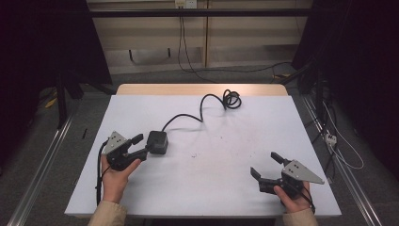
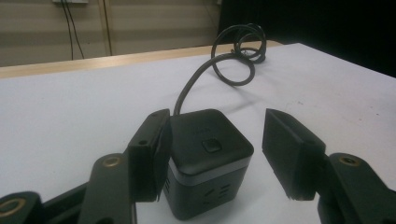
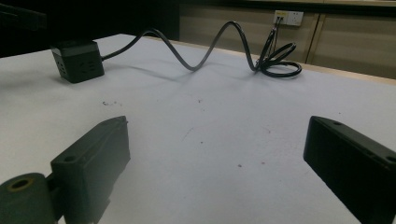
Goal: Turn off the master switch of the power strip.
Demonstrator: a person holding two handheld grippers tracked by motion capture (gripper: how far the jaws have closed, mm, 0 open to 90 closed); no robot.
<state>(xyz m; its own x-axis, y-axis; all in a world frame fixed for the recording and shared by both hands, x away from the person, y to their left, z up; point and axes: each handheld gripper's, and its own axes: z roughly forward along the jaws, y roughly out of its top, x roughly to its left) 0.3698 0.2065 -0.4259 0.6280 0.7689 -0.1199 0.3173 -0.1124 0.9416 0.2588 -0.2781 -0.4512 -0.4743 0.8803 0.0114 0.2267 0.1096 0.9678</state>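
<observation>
1. White table (image 1: 211, 179), wooden strip along its far edge, grey floor around, dark curtains either side, pale wall panels with a socket behind.
2. Near the left edge, about midway down: black cube (image 1: 157, 141), a power block with a button on top and socket slots in its sides.
3. From the cube, a black cord (image 1: 203, 104) looping away to a coil near the far edge, right of centre.
4. Left gripper (image 1: 142, 144) around the cube, jaws wide; in the left gripper view (image 2: 212, 156), one jaw touching or nearly touching the cube's side, the other well apart from it.
5. Right gripper (image 1: 266, 164) near the front right corner, resting low, jaws wide with bare table between them (image 3: 215, 158).
6. Probably the grasp step: cube bracketed but not clamped.
7. Next, likely: closing the left jaws squarely on opposite sides, with care that the cube does not twist or the stiff cord drag it.
8. A few small dark specks on the table's middle.
</observation>
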